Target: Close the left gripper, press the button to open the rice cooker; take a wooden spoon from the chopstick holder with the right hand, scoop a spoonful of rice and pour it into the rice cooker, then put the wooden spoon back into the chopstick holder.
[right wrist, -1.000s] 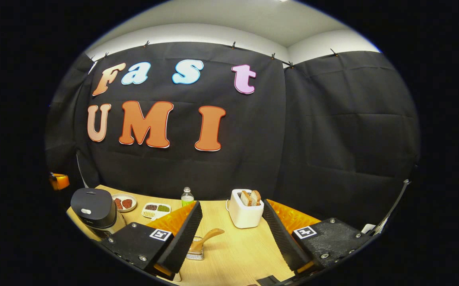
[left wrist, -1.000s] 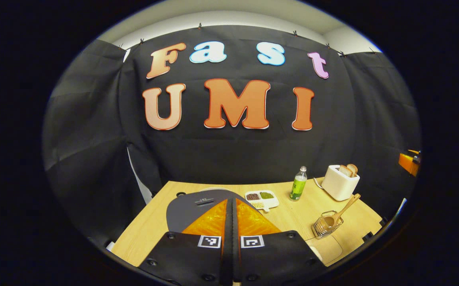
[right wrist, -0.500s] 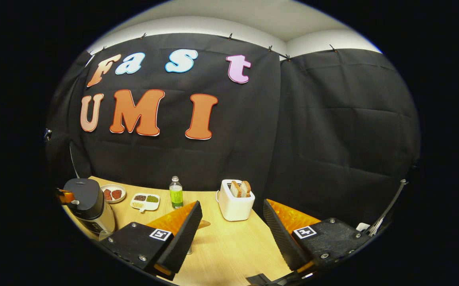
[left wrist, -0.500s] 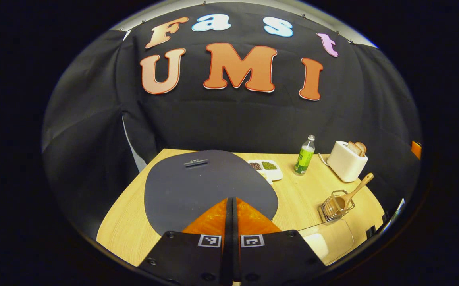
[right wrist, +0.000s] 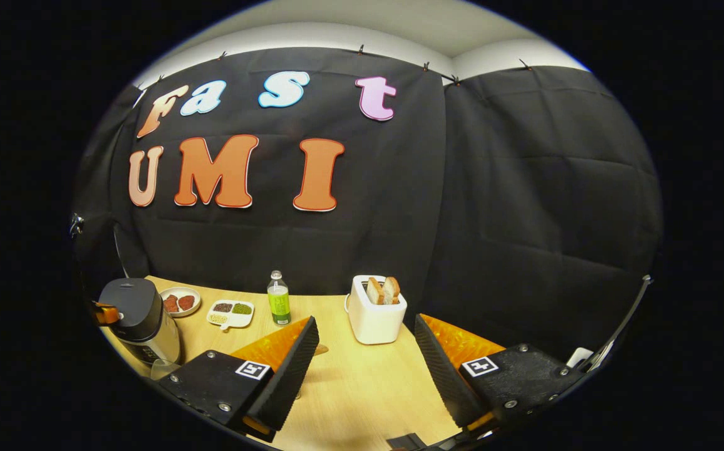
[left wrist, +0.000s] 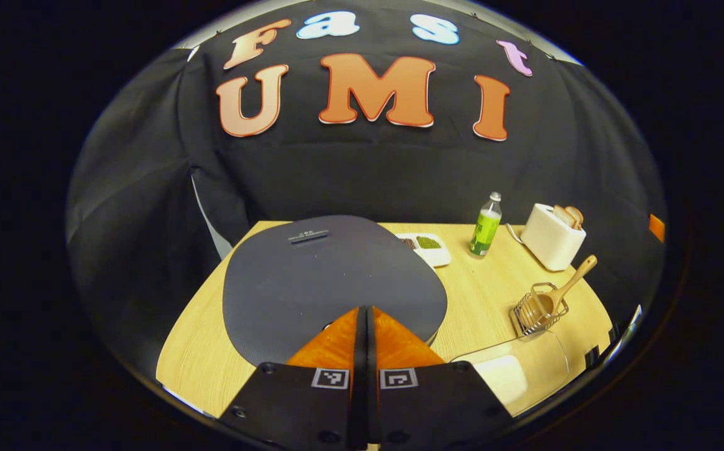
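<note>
Left gripper: fingers pressed flat together, nothing between them, tips set at the near edge of the rice cooker lid. Right gripper: jaws spread wide, nothing held, poised above the table.

Surface noted as pale wood-grain; the booth is walled in black cloth, with a white ceiling strip above it in the right gripper view.

Against the frame half a second back, the cooker lid is seen slightly larger in the left gripper view, still down.

Lid is dark grey, matte, rounded. The wooden spoon is found leaning in the wire chopstick holder, right of the cooker. A toaster with bread, a green bottle and a sectioned dish are ranged behind.
</note>
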`<action>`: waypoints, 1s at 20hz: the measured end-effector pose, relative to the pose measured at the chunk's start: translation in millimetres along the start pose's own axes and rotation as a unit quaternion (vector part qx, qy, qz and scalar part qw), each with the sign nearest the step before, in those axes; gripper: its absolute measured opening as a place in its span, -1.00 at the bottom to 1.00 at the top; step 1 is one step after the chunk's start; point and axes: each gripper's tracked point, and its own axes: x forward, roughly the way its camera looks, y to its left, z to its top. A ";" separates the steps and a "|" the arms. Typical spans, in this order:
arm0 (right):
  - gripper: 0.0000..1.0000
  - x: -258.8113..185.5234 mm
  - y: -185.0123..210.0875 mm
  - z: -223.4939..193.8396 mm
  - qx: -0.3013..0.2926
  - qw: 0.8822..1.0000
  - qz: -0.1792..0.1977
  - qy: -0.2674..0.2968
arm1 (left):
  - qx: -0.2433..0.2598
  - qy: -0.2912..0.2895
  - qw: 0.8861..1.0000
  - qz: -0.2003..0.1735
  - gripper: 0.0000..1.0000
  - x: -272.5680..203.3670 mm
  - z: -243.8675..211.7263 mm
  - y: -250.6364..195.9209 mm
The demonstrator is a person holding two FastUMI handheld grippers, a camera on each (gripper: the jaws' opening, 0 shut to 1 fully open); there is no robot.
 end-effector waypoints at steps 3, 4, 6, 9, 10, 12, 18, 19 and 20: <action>0.91 5.5 -1.3 -4.9 0.017 1.000 0.006 0.002 | 0.007 -0.003 1.000 0.025 -0.92 -13.5 13.4 0.5; 0.91 6.4 -1.9 -7.2 0.023 1.000 0.008 0.003 | 0.014 -0.030 0.999 0.035 -0.96 -25.6 33.5 1.5; 0.91 7.3 -1.7 -8.9 0.034 0.999 0.012 0.001 | 0.044 -0.115 0.991 0.059 -0.92 -57.2 100.9 6.0; 0.91 12.8 1.9 -14.4 0.051 0.998 0.021 0.008 | 0.014 -0.175 0.984 0.031 -0.93 -92.2 157.8 -14.0; 0.91 13.8 4.3 -16.6 0.059 0.998 0.027 0.009 | 0.001 -0.185 0.983 0.020 -0.93 -100.0 163.5 -17.1; 0.92 21.3 10.4 -19.8 0.075 0.996 0.039 0.010 | -0.016 -0.198 0.980 0.013 -0.92 -112.8 176.4 -20.0; 1.00 58.5 37.1 -51.4 0.106 0.991 0.070 0.033 | -0.014 -0.232 0.972 0.033 -0.87 -149.8 196.4 -13.9; 0.91 65.4 40.9 -60.0 0.115 0.990 0.071 0.043 | -0.010 -0.236 0.971 0.035 -0.62 -154.5 197.2 -13.2; 0.91 73.2 44.2 -70.5 0.120 0.989 0.069 0.050 | -0.010 -0.237 0.971 0.039 -0.37 -159.1 198.1 -8.9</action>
